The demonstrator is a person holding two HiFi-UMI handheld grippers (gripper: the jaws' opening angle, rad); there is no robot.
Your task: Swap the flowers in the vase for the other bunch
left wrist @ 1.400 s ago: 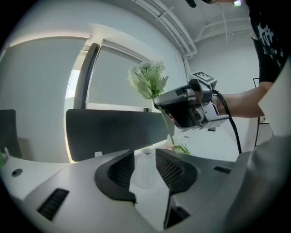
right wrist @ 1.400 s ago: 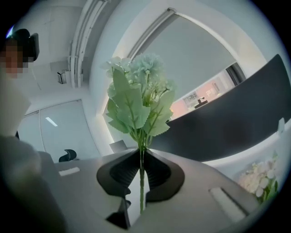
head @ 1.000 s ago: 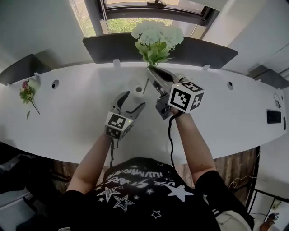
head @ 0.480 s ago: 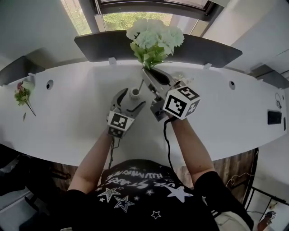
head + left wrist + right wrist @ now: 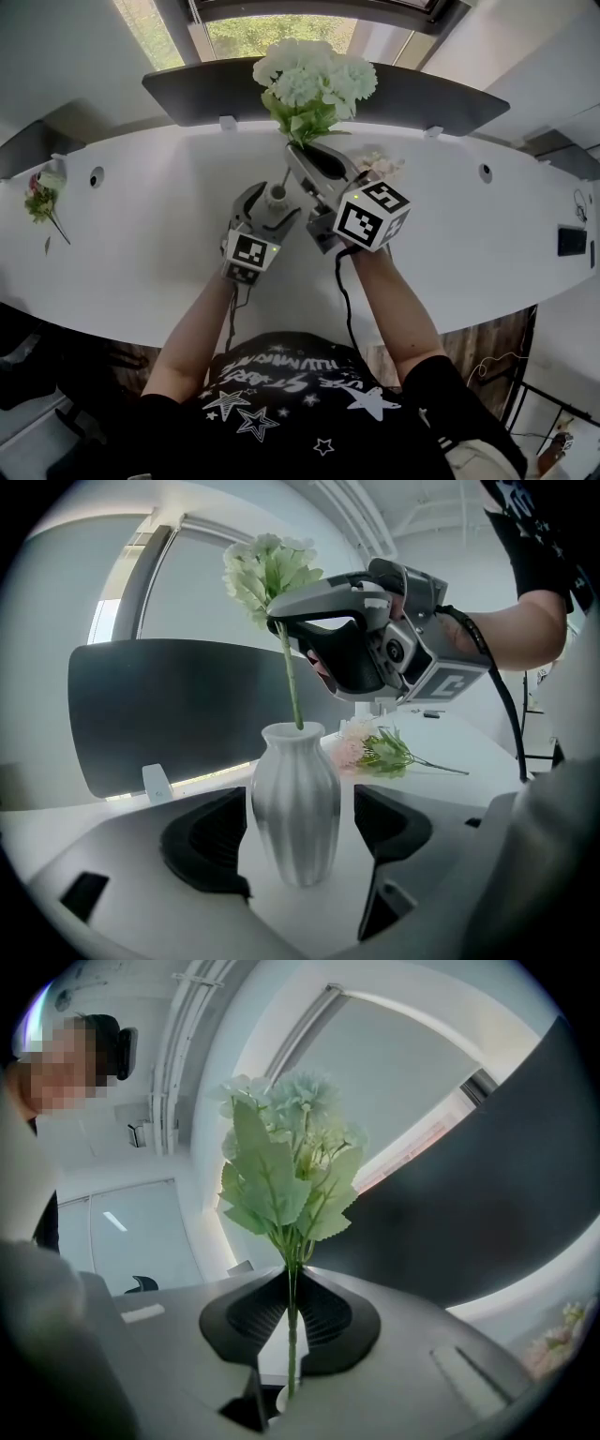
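A: Where is the vase sitting right now?

B: The white ribbed ceramic vase [image 5: 295, 799] is standing upright on the long curved white table [image 5: 141, 244], at about twelve o'clock from the person holding the tools.

A: And what is the left gripper [image 5: 270, 202] doing?

B: It is reaching in low with its jaws spread wide. The vase is standing between the two dark pads, and I am seeing a gap on either side, so nothing is pressing on it.

A: What about the other one?

B: The right gripper [image 5: 292, 1283] is coming in from the vase's four o'clock, above its mouth. Its jaws are pinching narrow on the thin green stem of the bunch of pale white-green hydrangea flowers [image 5: 286, 1171]. The stem is hanging straight down and its lower end is sitting in the mouth of the vase, with the leaves and blooms standing up above the jaws.

A: Are any other flowers lying about?

B: A pale pink bunch with green leaves [image 5: 367, 747] is lying flat on the table at about two o'clock from the vase, near it but apart. A small bunch with a dark pink bloom [image 5: 39, 195] is lying well apart, out at nine o'clock. A dark grey panel [image 5: 431, 101] is running along the table's far edge at twelve o'clock.
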